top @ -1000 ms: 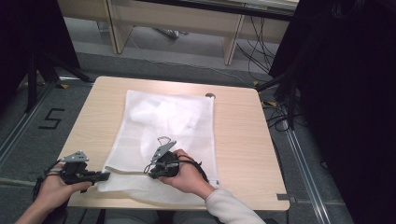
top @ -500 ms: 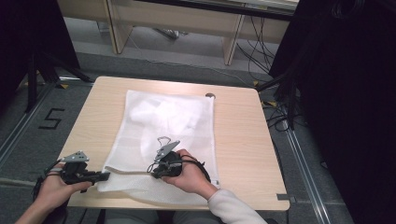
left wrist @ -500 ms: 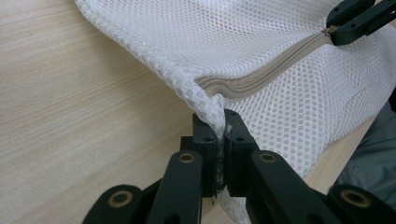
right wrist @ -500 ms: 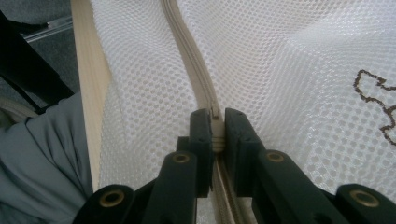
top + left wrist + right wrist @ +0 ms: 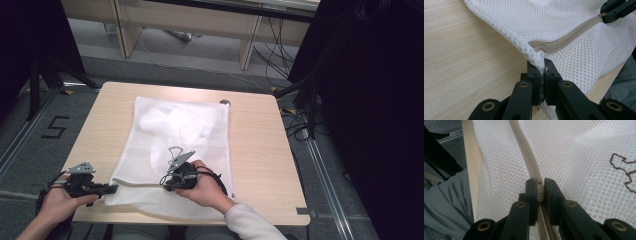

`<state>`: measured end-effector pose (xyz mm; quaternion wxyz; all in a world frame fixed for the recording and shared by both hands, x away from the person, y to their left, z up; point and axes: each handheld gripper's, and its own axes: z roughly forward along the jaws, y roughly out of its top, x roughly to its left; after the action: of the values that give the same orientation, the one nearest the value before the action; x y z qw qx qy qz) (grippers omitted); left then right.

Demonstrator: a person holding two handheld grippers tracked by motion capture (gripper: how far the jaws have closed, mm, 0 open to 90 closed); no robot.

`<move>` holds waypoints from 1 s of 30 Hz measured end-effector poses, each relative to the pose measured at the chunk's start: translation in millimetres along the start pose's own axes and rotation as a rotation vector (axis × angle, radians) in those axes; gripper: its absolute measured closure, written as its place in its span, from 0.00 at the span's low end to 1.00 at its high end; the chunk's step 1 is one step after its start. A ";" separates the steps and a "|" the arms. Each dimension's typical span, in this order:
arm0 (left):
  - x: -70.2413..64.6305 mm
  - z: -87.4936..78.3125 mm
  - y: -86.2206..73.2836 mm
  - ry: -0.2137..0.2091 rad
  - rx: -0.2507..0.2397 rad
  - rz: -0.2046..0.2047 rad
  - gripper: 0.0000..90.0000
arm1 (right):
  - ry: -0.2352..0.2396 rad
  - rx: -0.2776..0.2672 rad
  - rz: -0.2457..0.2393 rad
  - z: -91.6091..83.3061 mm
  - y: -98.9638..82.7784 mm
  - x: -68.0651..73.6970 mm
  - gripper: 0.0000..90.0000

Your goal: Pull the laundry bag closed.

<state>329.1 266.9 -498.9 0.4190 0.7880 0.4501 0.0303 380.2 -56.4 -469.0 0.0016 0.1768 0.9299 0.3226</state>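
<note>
A white mesh laundry bag [image 5: 180,127] lies flat on the wooden table [image 5: 255,145], with a beige zipper [image 5: 564,37] along its near edge. My left gripper [image 5: 111,188] sits at the bag's near left corner. In the left gripper view, the left gripper [image 5: 542,65] is shut on that mesh corner, which is pinched up into a ridge. My right gripper [image 5: 167,181] rests on the bag's near edge. In the right gripper view, the right gripper [image 5: 540,182] is shut on the zipper pull [image 5: 539,180], and the zipper track [image 5: 524,152] runs away from it.
A brown stitched outline [image 5: 624,168] marks the mesh right of the zipper. A small dark round spot [image 5: 225,102] sits at the table's far edge. Floor tracks and a painted "5" [image 5: 56,127] lie to the left, with cables [image 5: 300,125] and dark curtains to the right.
</note>
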 end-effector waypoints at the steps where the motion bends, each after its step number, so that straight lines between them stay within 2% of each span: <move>1: -0.4 1.1 -0.7 0.003 -0.019 -0.003 0.95 | 0.000 0.002 0.008 -0.4 -0.1 0.6 0.92; 5: 0.2 -0.3 0.2 -0.003 0.004 0.001 0.95 | 0.004 -0.004 -0.012 -1.2 -0.1 -0.9 0.92; 6: 0.3 0.0 -0.3 0.001 -0.005 0.001 0.95 | 0.003 -0.003 -0.013 -1.3 -0.3 -0.9 0.92; 7: -0.3 1.2 -0.8 0.002 -0.020 -0.004 0.95 | 0.005 -0.005 -0.009 -1.6 -0.7 -0.9 0.92; 14: -0.2 1.3 -0.8 -0.001 -0.019 -0.003 0.95 | 0.000 -0.009 -0.004 -3.2 -3.0 -1.8 0.92; 17: 0.2 1.1 -0.7 -0.004 -0.014 -0.003 0.95 | -0.001 -0.003 -0.007 -5.0 -4.1 -2.6 0.92; 18: 0.3 0.2 0.0 0.000 0.003 0.001 0.95 | -0.001 -0.006 -0.007 -5.2 -4.7 -2.9 0.92; 19: 0.0 1.4 -0.8 0.001 -0.017 -0.002 0.95 | -0.003 -0.005 -0.003 -5.9 -5.1 -3.0 0.92; 21: 0.3 0.3 -0.1 0.001 0.003 0.001 0.95 | -0.001 -0.010 0.004 -6.0 -6.0 -3.0 0.92; 22: -0.3 1.6 -1.0 0.003 -0.018 -0.008 0.95 | -0.002 -0.008 0.003 -6.2 -6.3 -3.0 0.92; 23: 0.5 0.5 -0.2 -0.004 0.002 0.000 0.95 | 0.000 -0.009 0.002 -6.2 -6.6 -3.1 0.92; 25: 0.1 0.3 -0.1 0.001 0.005 -0.003 0.95 | -0.002 -0.006 0.002 -6.6 -6.9 -3.2 0.92; 26: -0.3 1.6 -0.9 0.003 -0.017 -0.008 0.95 | -0.004 -0.010 -0.001 -6.6 -7.0 -3.4 0.92; 28: 0.3 0.5 -0.2 -0.004 0.006 -0.005 0.95 | -0.007 -0.005 0.018 -7.7 -7.6 -2.7 0.92; 30: -0.2 0.4 -0.4 0.009 0.006 -0.003 0.95 | -0.009 0.002 0.012 -8.5 -7.9 -3.1 0.92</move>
<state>328.9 266.6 -499.4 0.4148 0.7883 0.4533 0.0320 379.5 -68.3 -467.3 0.0037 0.1837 0.9291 0.3210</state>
